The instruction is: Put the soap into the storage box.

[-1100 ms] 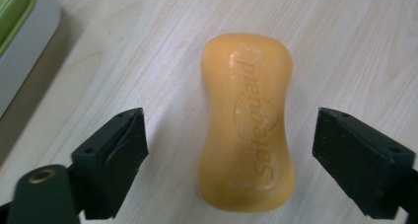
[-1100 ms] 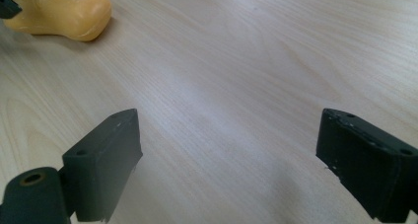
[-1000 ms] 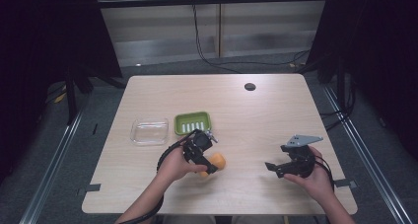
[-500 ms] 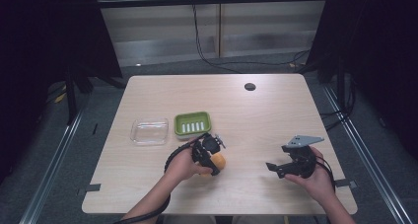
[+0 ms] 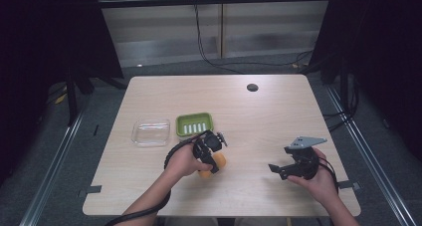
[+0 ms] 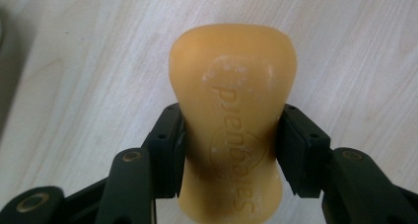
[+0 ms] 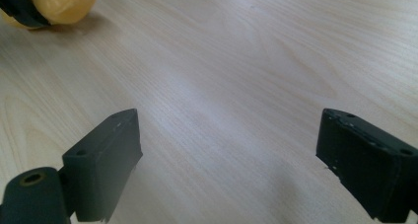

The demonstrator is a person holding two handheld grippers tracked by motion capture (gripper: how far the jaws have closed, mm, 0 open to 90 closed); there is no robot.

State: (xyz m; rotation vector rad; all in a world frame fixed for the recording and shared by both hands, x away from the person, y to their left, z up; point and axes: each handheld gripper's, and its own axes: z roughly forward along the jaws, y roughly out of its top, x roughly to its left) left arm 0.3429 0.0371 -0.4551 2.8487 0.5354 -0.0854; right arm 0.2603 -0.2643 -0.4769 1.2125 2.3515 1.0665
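Note:
An orange bar of soap [image 6: 231, 110] with stamped lettering lies on the wooden table [image 5: 259, 121]. My left gripper [image 6: 230, 145] is shut on it, both pads pressing its narrow waist after the jaws have just been closing. From above, the soap [image 5: 217, 161] shows at the left gripper [image 5: 213, 162] near the table's front middle. The right gripper [image 5: 279, 170] rests at the front right, held in a hand. Its jaws [image 7: 229, 160] stand wide open over bare wood, and the soap [image 7: 61, 4] sits far off at the upper left.
A green ridged soap dish [image 5: 194, 124] stands just behind the left hand. A clear plastic lid or tray [image 5: 150, 132] lies to its left. A dark round grommet [image 5: 252, 87] is set in the table near the far edge.
The left gripper has slid forward over the soap and its jaws have closed on it. The right gripper has stayed where it was.

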